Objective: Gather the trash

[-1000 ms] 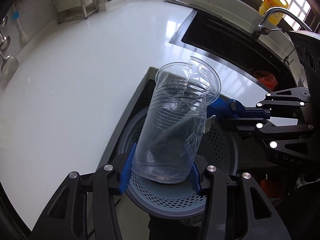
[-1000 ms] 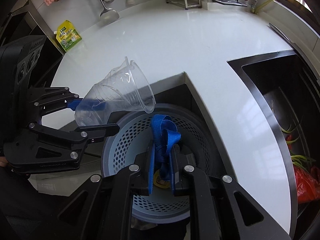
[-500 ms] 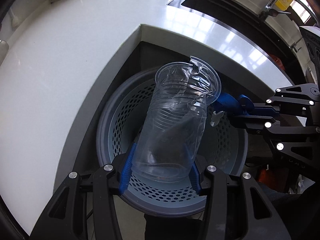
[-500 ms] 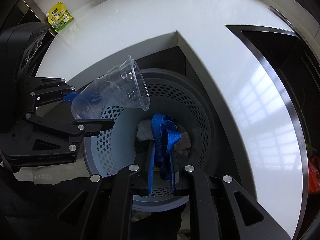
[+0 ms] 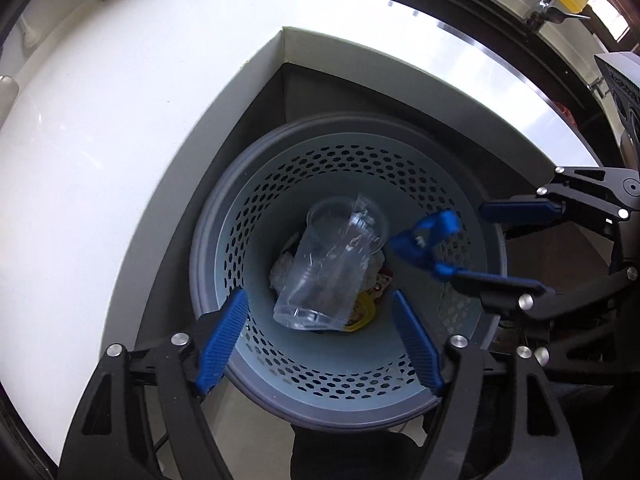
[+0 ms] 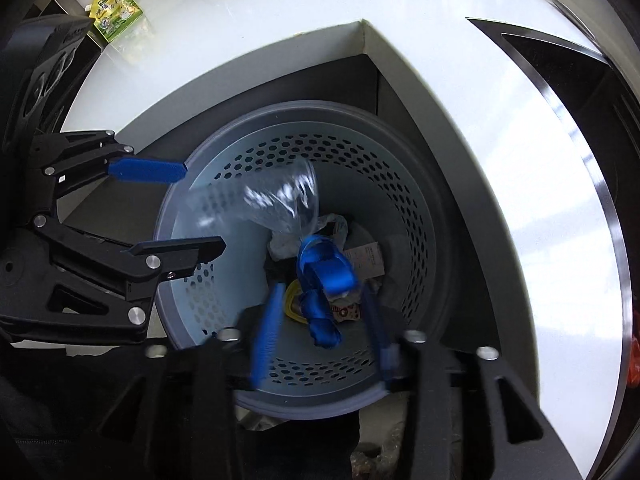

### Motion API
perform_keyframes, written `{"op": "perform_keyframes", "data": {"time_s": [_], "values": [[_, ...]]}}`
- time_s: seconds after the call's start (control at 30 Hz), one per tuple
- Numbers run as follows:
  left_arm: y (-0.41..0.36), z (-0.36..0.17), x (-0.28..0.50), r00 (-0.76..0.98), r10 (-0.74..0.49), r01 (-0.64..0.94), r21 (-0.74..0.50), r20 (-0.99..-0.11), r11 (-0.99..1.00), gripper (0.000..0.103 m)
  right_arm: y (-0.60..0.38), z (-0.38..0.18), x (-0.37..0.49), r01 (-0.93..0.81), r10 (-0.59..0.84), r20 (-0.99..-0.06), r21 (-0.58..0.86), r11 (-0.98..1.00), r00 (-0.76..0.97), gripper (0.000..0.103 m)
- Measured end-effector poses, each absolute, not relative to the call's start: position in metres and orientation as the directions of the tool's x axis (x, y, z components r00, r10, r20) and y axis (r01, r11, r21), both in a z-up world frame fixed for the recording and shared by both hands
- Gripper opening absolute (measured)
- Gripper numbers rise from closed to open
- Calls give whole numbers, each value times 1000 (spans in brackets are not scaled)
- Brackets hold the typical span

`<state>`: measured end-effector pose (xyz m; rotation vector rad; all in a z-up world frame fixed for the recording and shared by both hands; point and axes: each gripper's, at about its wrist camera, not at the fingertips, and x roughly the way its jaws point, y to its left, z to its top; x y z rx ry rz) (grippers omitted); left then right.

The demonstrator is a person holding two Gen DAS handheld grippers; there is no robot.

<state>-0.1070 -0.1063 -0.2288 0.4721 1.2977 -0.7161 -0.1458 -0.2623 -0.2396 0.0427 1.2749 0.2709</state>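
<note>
I hold two grippers over one round perforated bin point(image 5: 224, 236) tucked into the notch of the white counter point(image 5: 100, 152). My left gripper point(image 5: 320, 340) points down into it with its two blue pads spread wide; its jaws have just been opening, and nothing is pressed between them. The one clear plastic cup point(image 5: 332, 268) is loose below and ahead of those pads, inside the bin, tilted with its rim away from me, clear of both pads. My right gripper point(image 6: 320, 336) also points down into the bin, its jaws parted and just opening; its two pads are blurred. One blue strap point(image 6: 324, 280) hangs loose between them, touching neither pad as far as I can tell. From the left wrist the strap shows near the right gripper's fingertips, over the bin's right side. Under the cup and strap lie several pieces of trash: crumpled white paper, a printed wrapper, something yellow; the exact count I cannot tell. Beyond my left gripper, on the counter, sits one green packet point(image 6: 116, 12).
</note>
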Motion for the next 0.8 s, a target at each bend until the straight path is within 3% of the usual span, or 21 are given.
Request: {"op": "perform_keyframes", "data": {"time_s": [0.27,0.5,0.8], "values": [[-106,-209,-110,139,-204,717,-44,-969,696,86,-270,-232,-146,-155,219,-939,183,971,266,72],[-100,-172,-110,202,-236,701,-27,-951,713,94,-281,-214,-149,-148,224,-926,187,971,303,72],[-90,-148,-107,189,-218,678,-33,-958,734,94,-296,-202,-150,-120,227,-918,199,973,325,73]]}}
